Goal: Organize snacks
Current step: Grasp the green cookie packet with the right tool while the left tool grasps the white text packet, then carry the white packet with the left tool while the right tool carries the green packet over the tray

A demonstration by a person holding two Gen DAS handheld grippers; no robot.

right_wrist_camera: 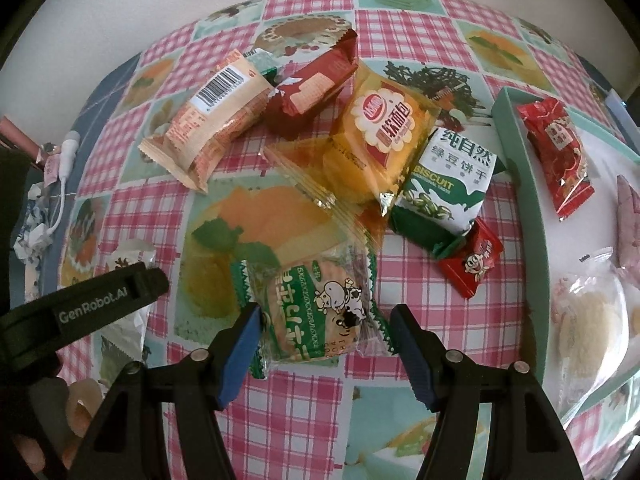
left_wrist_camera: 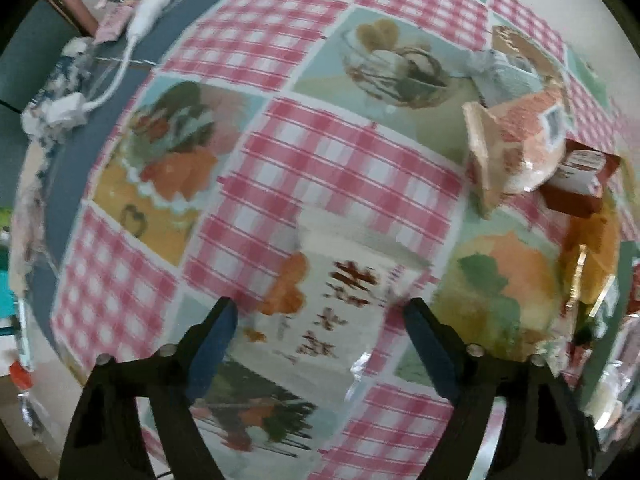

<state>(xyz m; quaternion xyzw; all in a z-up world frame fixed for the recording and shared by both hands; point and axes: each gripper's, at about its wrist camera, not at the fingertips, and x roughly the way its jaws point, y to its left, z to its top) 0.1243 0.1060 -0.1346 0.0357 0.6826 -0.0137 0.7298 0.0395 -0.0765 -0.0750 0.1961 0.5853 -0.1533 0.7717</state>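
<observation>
A table (right_wrist_camera: 400, 12) under a pink-checked cloth printed with desserts carries the snacks. Ahead of the right gripper (right_wrist_camera: 324, 332) lies a clear-and-green cracker packet (right_wrist_camera: 316, 320); beyond it a yellow bread pack (right_wrist_camera: 384, 136), a green biscuit pack (right_wrist_camera: 444, 188), and a mint tray (right_wrist_camera: 516, 184) to its right.

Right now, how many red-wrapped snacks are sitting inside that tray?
1 that I can see: a red snack packet lying near the far end of the teal tray. Pale packets fill the rest; the tray's right side runs out of view.
</observation>
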